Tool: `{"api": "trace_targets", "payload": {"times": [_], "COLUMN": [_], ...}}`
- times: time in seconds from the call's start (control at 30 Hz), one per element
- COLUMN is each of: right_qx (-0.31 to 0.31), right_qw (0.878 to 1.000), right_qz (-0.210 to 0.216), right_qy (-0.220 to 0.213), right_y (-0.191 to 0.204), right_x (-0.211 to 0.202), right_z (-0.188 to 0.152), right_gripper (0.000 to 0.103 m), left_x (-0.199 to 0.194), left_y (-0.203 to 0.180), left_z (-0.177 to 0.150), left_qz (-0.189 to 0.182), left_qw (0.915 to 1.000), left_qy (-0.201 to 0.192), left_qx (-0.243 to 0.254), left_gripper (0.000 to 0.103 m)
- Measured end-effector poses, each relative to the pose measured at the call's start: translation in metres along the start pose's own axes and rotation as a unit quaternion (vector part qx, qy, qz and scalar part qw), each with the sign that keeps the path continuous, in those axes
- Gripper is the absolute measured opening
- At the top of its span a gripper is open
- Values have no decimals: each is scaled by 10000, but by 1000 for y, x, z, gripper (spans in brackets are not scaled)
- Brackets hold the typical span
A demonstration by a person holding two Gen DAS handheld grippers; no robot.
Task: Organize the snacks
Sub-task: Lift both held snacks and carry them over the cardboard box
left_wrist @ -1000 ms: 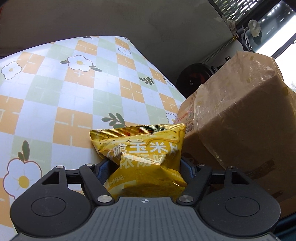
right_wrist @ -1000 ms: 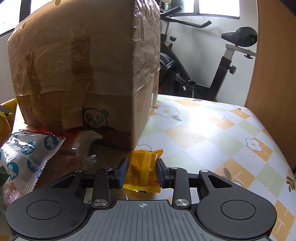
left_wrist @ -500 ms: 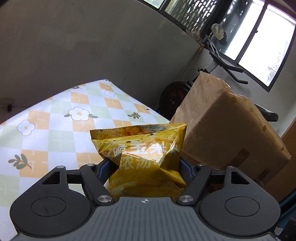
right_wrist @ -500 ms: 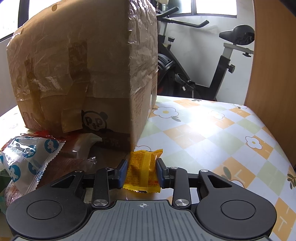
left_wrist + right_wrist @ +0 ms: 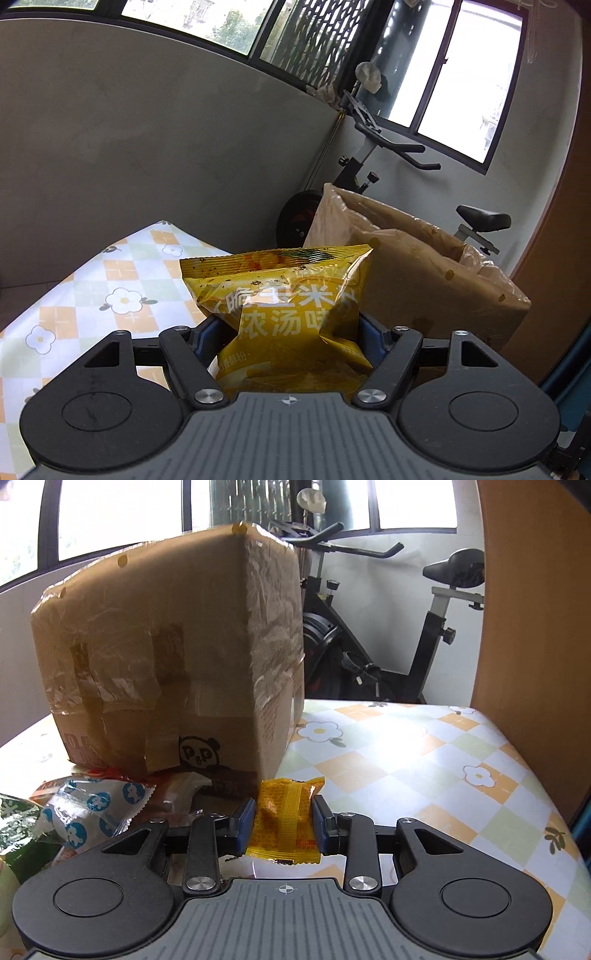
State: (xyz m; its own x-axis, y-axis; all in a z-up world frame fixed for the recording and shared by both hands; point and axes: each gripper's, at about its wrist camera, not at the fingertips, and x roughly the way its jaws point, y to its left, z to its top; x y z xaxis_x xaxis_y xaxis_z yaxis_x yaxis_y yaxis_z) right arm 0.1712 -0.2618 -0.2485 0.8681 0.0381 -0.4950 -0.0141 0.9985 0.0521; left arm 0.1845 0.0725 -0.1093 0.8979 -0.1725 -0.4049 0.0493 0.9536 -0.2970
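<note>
Yellow snack bag, gripped by the left claw, has risen level with the open cardboard box; right claw stays clamped on the orange packet, so both await boxing.

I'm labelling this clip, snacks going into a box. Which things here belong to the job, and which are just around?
Job: corn snack bag in left gripper; orange packet in right gripper; cardboard box; snack pile.

Around: exercise bike; tablecloth; windows.
</note>
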Motion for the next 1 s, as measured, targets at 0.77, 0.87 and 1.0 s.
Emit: {"api": "trace_targets", "payload": {"times": [0.77,0.87,1.0], "right_qx": [149,1,48], "right_qw": [9839,9867,9910], "right_qz": [917,901,867], "right_qy": [-1525,-1350,-1021], "right_y": [21,38,51], "right_x": [-46,-17,17], "right_z": [185,203,213], "right_gripper": [30,30,30], "left_x": [69,97,128], "left_y": [-105,-112,-131], "left_z": [96,102,103], "left_qz": [-936,-886,-807], "left_qw": [9933,9939,9917], "left_qy": [-292,-173,-39], "left_qx": [606,637,996], "left_gripper": [77,77,77]}}
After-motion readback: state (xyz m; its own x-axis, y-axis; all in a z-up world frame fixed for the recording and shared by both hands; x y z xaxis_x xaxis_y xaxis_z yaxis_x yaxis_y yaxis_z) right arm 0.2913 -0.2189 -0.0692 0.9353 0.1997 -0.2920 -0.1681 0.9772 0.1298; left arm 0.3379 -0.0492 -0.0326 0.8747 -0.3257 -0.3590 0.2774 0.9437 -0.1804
